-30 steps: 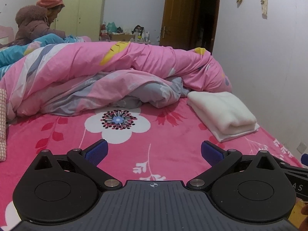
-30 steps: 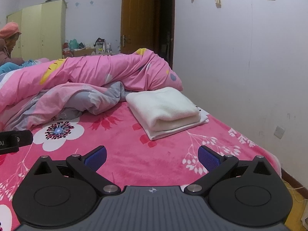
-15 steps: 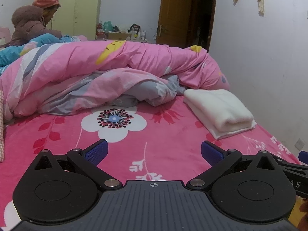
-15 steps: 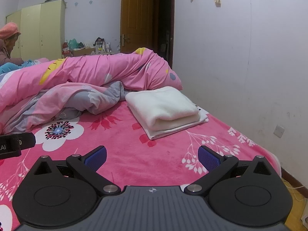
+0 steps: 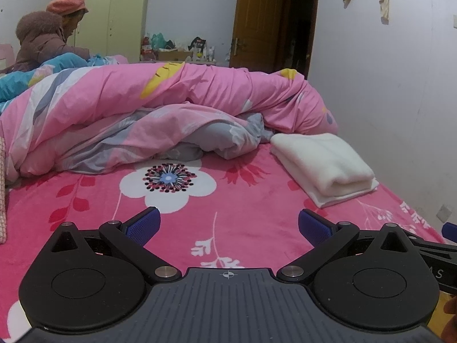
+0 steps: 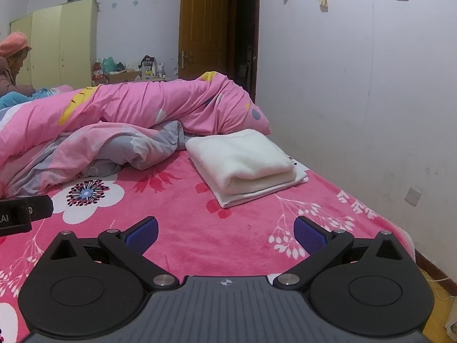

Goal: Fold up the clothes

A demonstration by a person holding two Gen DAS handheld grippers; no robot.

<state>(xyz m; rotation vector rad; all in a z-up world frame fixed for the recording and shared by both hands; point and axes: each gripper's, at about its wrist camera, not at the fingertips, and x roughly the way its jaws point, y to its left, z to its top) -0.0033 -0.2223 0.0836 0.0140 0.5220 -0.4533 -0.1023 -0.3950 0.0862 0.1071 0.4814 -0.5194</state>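
We are holding the left gripper (image 5: 227, 223) low over the pink flowered bed (image 5: 242, 223), its jaws spread wide with nothing between them. The right gripper (image 6: 225, 230) is hovering the same way, jaws wide and empty. In the left wrist view, the folded cream garment (image 5: 322, 163) is lying at about two o'clock from the jaws, near the bed's wall-side edge. In the right wrist view it is sitting at about twelve o'clock, well apart from the blue pads (image 6: 142, 233). Its far edge is resting just beside the bunched pink quilt (image 5: 171, 105), which is stretching across the bed from nine o'clock to one o'clock. A big white flower print (image 5: 168, 183) is showing on the bed at eleven o'clock of the left jaws. Far off at ten o'clock, a person in an orange hat (image 5: 48, 37) is sitting beyond the quilt.
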